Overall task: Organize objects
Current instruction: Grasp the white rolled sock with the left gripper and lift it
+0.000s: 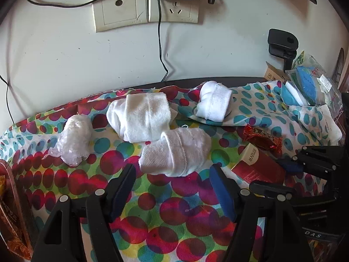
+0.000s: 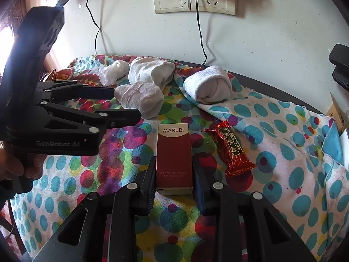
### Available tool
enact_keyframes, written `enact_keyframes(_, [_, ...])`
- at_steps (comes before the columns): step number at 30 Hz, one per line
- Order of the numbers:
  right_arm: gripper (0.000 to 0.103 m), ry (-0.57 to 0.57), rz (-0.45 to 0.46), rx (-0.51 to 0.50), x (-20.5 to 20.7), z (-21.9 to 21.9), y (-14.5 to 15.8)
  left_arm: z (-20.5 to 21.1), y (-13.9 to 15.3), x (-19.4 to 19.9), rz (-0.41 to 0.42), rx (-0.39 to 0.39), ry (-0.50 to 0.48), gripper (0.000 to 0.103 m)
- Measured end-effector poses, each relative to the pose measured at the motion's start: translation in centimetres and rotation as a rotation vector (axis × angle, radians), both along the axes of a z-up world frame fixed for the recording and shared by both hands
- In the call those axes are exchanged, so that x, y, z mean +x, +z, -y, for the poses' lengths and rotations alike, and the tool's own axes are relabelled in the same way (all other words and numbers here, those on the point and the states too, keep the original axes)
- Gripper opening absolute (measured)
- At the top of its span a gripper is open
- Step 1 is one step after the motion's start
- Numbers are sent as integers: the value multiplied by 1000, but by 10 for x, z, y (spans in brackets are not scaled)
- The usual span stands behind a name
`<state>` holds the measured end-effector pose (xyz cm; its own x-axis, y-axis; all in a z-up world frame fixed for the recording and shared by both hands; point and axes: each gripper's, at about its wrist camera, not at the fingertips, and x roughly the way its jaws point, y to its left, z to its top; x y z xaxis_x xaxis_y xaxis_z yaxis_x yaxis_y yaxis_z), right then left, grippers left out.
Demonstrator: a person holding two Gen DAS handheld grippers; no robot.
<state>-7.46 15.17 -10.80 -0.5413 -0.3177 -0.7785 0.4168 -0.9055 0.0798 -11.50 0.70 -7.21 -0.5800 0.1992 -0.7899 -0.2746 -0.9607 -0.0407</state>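
Note:
My left gripper is open, its jaws just short of the nearest rolled white sock on the dotted cloth. My right gripper is shut on a red MARUBI box, which rests on the cloth; the box also shows in the left wrist view. A larger white sock bundle and a third rolled sock lie further back. A crumpled clear plastic wrap lies at the left. A red candy wrapper lies right of the box.
The colourful dotted cloth covers the table up to a white wall with sockets and hanging cables. Bags and blue packets crowd the far right. A brown patterned package sits at the left edge.

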Motion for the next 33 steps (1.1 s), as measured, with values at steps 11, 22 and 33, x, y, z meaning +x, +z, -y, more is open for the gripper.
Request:
enact_keyframes(11, [29, -1, -4, 8, 3, 1, -1, -8, -12, -11, -45, -40, 32, 63])
enact_keyframes(22, [29, -1, -13, 35, 2, 11, -2, -9, -7, -3, -75, -92, 19, 56])
enact_keyframes(33, [29, -1, -21, 54, 3, 11, -4, 1, -2, 11, -67, -87, 53, 56])
